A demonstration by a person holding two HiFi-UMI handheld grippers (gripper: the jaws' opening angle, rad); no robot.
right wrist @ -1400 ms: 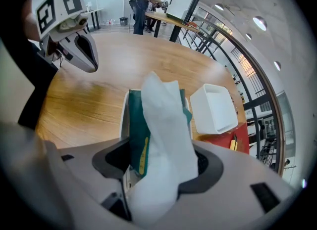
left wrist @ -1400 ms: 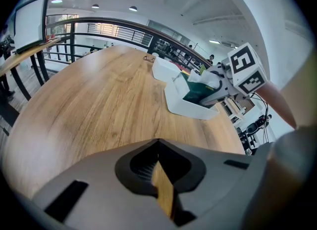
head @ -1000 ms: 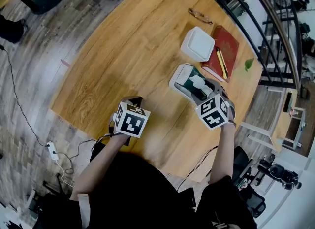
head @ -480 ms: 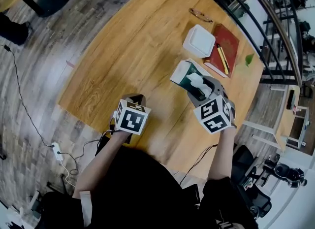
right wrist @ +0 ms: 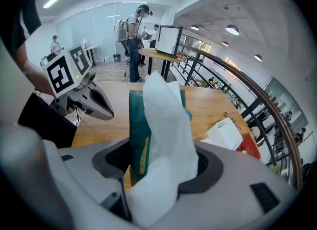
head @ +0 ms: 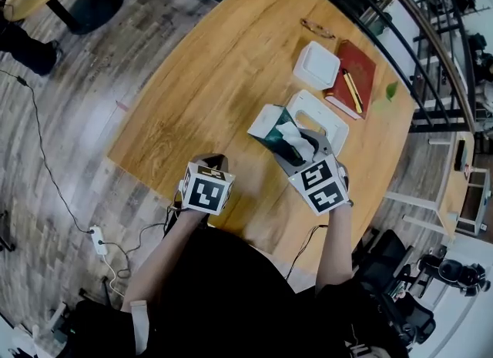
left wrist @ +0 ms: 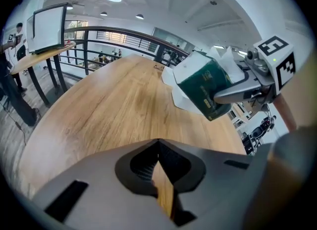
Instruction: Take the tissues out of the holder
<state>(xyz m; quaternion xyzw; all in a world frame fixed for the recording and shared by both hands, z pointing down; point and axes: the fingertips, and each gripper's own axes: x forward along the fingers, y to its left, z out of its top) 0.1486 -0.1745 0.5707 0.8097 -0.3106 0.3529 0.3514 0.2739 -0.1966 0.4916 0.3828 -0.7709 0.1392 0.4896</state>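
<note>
My right gripper (head: 290, 145) is shut on a dark green tissue pack (head: 269, 128), held off the wooden table. A white tissue (head: 296, 138) sticks out of the pack's top. In the right gripper view the pack (right wrist: 135, 125) and its tissue (right wrist: 166, 140) fill the space between the jaws. The white holder (head: 321, 118) lies on the table just right of the pack, with nothing in it. My left gripper (head: 212, 162) hovers over the table's near edge, shut and holding nothing. From the left gripper view the pack (left wrist: 205, 85) hangs ahead at the right.
A white square container (head: 317, 65), a red book (head: 355, 76) with a yellow pen (head: 353, 92) and a pair of glasses (head: 316, 28) lie at the table's far end. A railing (head: 420, 41) runs behind them. A power strip (head: 98, 240) lies on the floor.
The right gripper has lifted the tissue pack up out of the white holder and carried it left, toward the person. The left gripper has shifted slightly.
</note>
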